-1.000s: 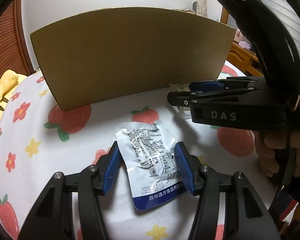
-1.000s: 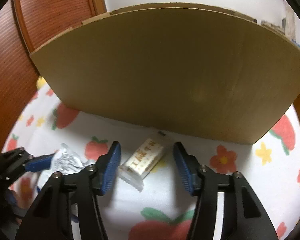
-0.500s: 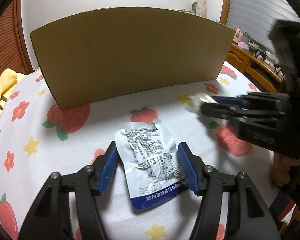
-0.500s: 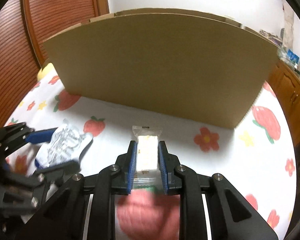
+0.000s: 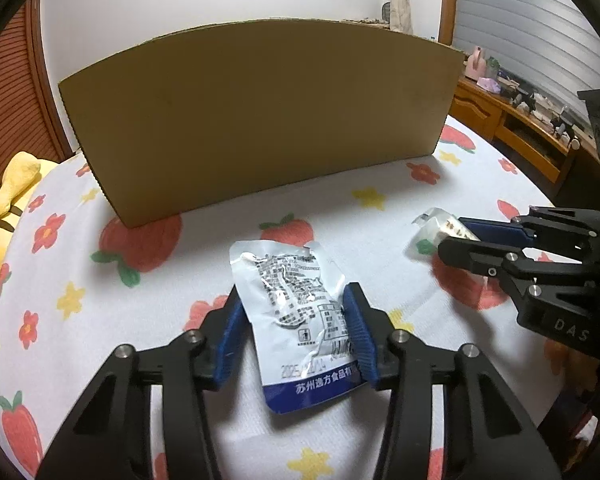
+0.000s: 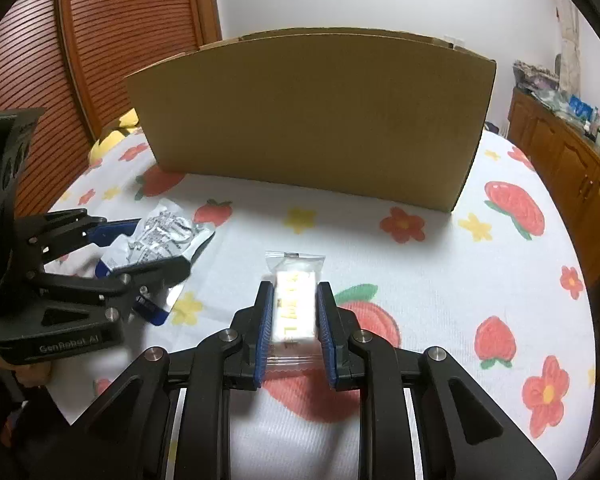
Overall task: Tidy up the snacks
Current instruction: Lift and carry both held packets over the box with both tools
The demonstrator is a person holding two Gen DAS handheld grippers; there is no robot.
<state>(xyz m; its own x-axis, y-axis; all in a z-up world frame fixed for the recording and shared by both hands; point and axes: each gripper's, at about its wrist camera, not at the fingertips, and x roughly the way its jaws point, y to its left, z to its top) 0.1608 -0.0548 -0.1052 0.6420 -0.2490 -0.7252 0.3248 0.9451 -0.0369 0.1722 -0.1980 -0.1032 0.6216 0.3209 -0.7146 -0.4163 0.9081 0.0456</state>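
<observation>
Two snack packets in hand before the cardboard box, our landmark. In front of the box, on the strawberry-print cloth, lies the silver foil pouch; we bracket it with the left tool, whose jaws are closing, the blue pads meeting its crumpled edges. We cannot tell whether they grip firmly. Farther from the box and to the pouch's right, our right tool is clamped narrow on the white wrapped bar, pads pressing both long sides, one clear sealed end pointing toward the box.

Risks, as we judge them: the foil is thin and slick, so closing on its edges may buckle it and let it slide out on lifting. The bar is held near one end; tilting it toward the box could let it pivot or drop short of the wall.
</observation>
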